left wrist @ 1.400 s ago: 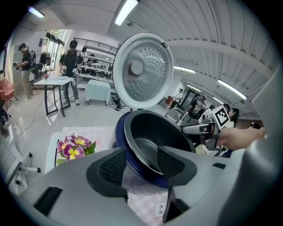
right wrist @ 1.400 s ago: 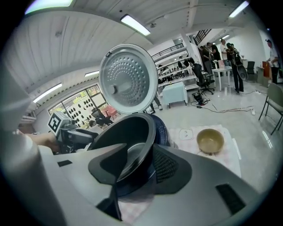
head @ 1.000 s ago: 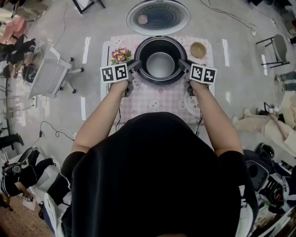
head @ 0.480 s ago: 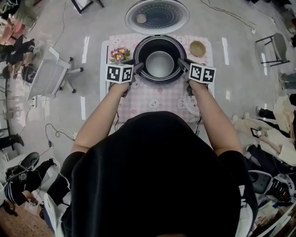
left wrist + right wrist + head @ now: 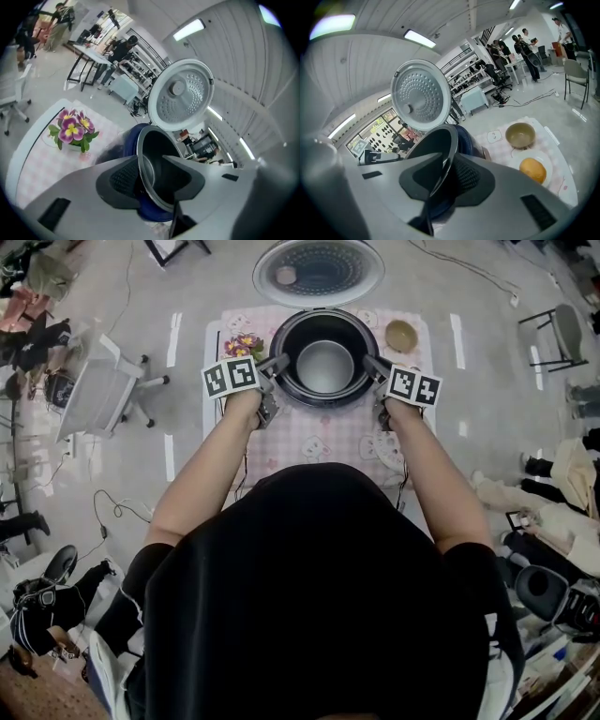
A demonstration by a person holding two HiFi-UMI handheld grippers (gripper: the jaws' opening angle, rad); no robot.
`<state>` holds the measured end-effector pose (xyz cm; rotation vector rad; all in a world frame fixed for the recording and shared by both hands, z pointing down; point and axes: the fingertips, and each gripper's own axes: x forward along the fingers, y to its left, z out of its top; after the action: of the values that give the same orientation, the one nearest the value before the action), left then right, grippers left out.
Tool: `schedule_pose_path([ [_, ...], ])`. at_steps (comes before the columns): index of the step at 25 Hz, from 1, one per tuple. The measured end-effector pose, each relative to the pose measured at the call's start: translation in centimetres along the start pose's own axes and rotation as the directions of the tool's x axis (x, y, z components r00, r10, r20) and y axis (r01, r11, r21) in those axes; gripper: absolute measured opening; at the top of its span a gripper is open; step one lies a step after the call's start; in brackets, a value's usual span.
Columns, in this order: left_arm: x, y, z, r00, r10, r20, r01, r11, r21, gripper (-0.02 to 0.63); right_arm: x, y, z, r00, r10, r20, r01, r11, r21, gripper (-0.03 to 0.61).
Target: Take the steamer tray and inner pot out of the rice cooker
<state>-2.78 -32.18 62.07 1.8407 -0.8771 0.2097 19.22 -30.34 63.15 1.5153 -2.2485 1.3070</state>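
Nearest, the left gripper [image 5: 278,362] and right gripper [image 5: 370,364] straddle opposite sides of the inner pot [image 5: 324,367] rim, one finger inside and one outside. Both have just been closing: the right fingers [image 5: 468,180] pinch the rim, while the left fingers [image 5: 122,180] look slightly slack. Beyond, the pot sits upright in the rice cooker [image 5: 323,401] on the surface [image 5: 309,442], so the lift likely goes straight up.

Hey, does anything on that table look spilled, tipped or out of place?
Nothing stands out. The rice cooker stands upright with its lid open and the inner pot inside; the flowers and bowl sit upright on the cloth, no spills.
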Motion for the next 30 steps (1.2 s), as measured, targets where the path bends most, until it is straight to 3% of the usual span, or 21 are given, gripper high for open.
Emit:
schedule_pose_path([
  [2, 0.3, -0.1, -0.1, 0.999, -0.044, 0.004, 0.044, 0.996, -0.081, 0.152, -0.1, -0.2, 0.1, 1.0, 0.01, 0.012, -0.011, 0.999, 0.034, 0.072],
  [4, 0.5, -0.2, -0.4, 0.998, -0.061, 0.001, 0.061, 0.993, -0.101, 0.117, -0.3, -0.3, 0.1, 1.0, 0.017, 0.015, -0.018, 0.998, 0.053, 0.064],
  [8, -0.1, 0.2, -0.6, 0.999, -0.04, 0.002, 0.04, 0.997, -0.06, 0.053, -0.6, 0.0, -0.2, 0.999, 0.033, 0.004, -0.033, 0.997, 0.064, 0.061],
  [30, -3.6, -4.6, 0.2, 0.99, -0.139, 0.028, 0.137, 0.989, 0.06, 0.051, -5.8, 4.1, 3.2, 0.988, 0.113, 0.109, -0.115, 0.993, 0.015, 0.046],
])
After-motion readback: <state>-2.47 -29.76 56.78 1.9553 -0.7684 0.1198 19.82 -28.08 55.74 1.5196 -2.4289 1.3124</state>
